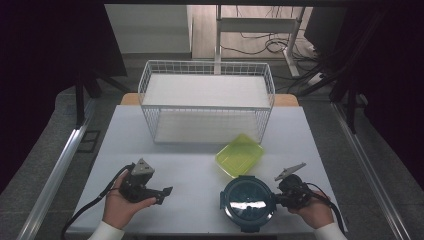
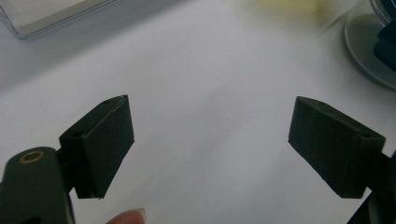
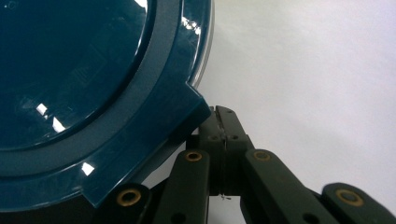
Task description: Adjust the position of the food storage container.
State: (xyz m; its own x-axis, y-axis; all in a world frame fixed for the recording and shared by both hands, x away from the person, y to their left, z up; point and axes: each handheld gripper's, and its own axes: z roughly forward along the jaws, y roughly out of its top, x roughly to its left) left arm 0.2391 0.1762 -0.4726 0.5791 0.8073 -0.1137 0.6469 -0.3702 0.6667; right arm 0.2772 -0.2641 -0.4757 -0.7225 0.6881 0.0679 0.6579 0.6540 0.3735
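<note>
A round glass container with a dark blue clip lid [image 1: 248, 202] stands near the table's front edge, right of centre. My right gripper [image 1: 276, 198] lies against its right side. In the right gripper view the jaws [image 3: 222, 127] are pressed together with nothing between them, tucked under a clip tab of the blue lid [image 3: 84, 84]. My left gripper [image 1: 165, 196] rests in the left hand at front left, pointing right. Its jaws [image 2: 210, 140] stand wide apart over bare table. The container's edge [image 2: 369, 46] shows far off in the left gripper view.
A yellow-green plastic tub [image 1: 239, 155] sits tilted just behind the round container. A white wire basket [image 1: 206, 102] with a pale liner stands at the back of the white table [image 1: 190, 165]. Metal rails run along both sides of the table.
</note>
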